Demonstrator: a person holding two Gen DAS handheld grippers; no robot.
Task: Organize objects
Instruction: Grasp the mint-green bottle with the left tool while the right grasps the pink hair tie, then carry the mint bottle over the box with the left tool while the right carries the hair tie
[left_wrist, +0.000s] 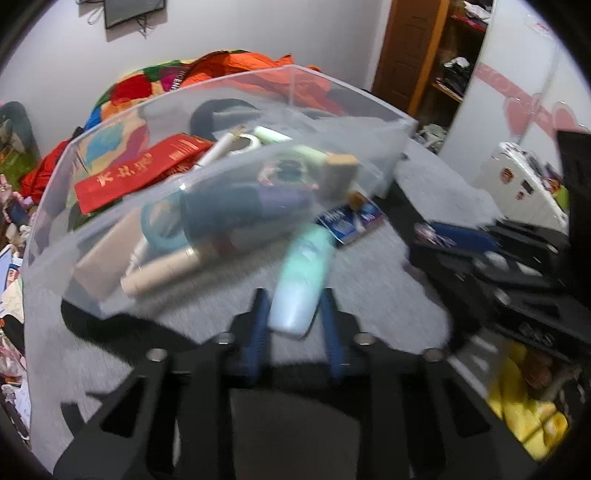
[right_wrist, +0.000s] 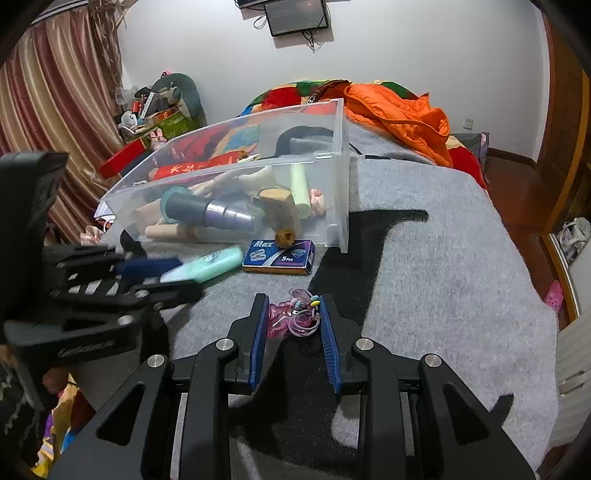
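My left gripper (left_wrist: 293, 295) is shut on a mint-green bottle (left_wrist: 303, 269), whose cap end points toward a clear plastic bin (left_wrist: 295, 68). In the right wrist view the same left gripper (right_wrist: 188, 277) comes in from the left, holding the bottle (right_wrist: 210, 264) just in front of the bin (right_wrist: 340, 166). The bin lies tilted on the grey blanket and holds tubes, a red packet and other toiletries. My right gripper (right_wrist: 293, 306) is shut on a pink see-through trinket with hair ties (right_wrist: 291, 319), a little above the blanket.
A blue "Max" box (right_wrist: 279, 256) and a small cork-like piece (right_wrist: 284, 238) lie in front of the bin. An orange jacket (right_wrist: 399, 107) is heaped behind it. The grey blanket (right_wrist: 443, 258) stretches right to the bed's edge. Clutter is piled by the curtain (right_wrist: 55, 92).
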